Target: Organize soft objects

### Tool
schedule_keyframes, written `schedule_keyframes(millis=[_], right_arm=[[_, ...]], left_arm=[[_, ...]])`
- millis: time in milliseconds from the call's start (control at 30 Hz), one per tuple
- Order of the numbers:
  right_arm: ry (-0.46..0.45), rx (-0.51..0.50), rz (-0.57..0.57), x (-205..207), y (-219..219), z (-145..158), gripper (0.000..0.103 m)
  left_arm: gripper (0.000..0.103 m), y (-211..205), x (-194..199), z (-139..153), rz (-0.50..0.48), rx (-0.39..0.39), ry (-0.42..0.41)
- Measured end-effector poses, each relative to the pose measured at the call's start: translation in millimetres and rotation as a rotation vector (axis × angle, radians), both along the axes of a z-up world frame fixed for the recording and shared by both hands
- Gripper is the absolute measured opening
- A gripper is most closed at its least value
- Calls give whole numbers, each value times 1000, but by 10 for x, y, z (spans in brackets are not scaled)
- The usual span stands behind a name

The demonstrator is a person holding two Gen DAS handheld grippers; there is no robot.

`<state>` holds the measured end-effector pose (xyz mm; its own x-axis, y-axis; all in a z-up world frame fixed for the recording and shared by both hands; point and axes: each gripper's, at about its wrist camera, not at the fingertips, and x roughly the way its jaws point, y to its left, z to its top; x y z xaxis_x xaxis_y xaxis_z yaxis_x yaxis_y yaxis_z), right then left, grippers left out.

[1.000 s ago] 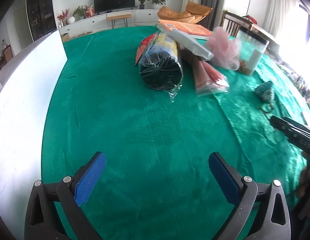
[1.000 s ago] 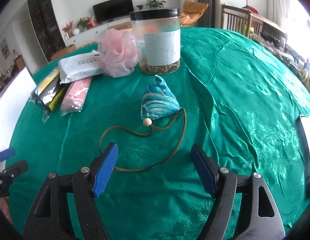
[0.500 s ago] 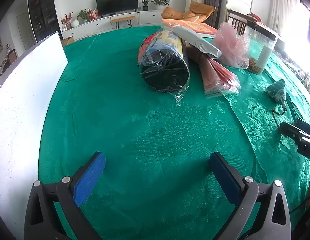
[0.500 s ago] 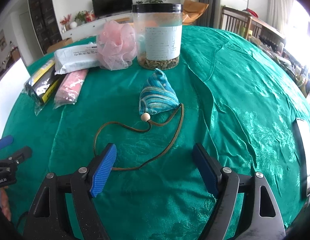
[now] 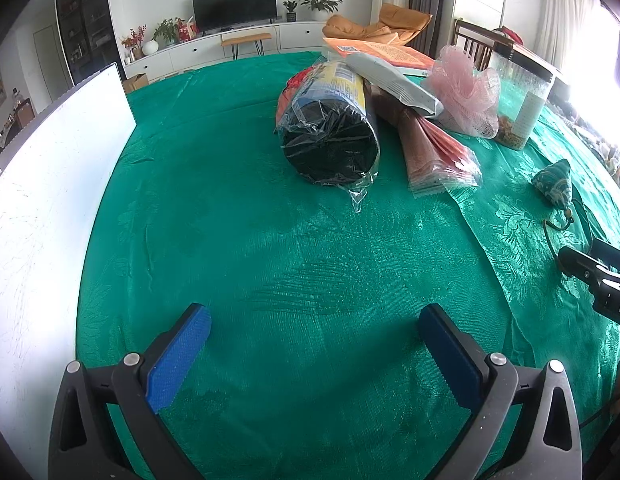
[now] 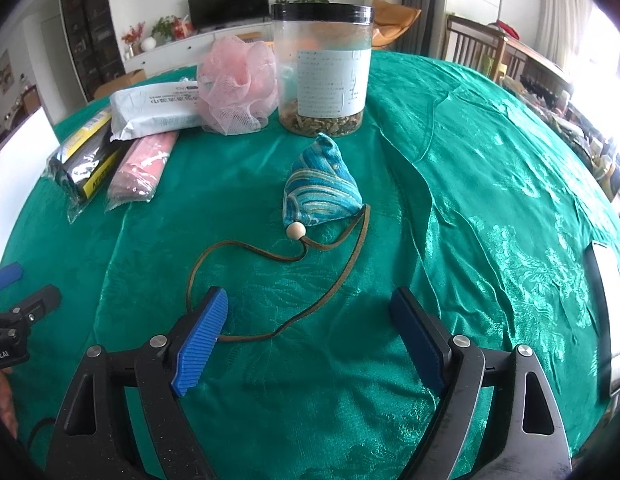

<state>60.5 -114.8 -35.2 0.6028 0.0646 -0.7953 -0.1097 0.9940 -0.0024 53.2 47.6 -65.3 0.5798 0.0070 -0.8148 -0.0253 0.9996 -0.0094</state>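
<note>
Grippers hover low over tablecloth (image 5: 238, 216) — left gripper (image 5: 314, 322) and right gripper (image 6: 308, 306) both spread, empty.

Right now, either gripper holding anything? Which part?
Nothing held. Left gripper and right gripper are both open above the cloth; the pouch's cord lies loose.

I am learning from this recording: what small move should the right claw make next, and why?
Probably ease the right claw forward toward the blue pouch. The claw is open and empty, the pouch lies directly ahead of it on the green cloth, and only the pouch's brown cord lies between them.
</note>
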Motion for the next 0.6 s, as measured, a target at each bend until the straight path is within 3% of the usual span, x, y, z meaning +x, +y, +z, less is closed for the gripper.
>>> schedule_keyframes(millis=[600], right_arm=[[0,-1,3,-8,4,4,87]], left_arm=[[103,1,1,-4,1,0,-1]])
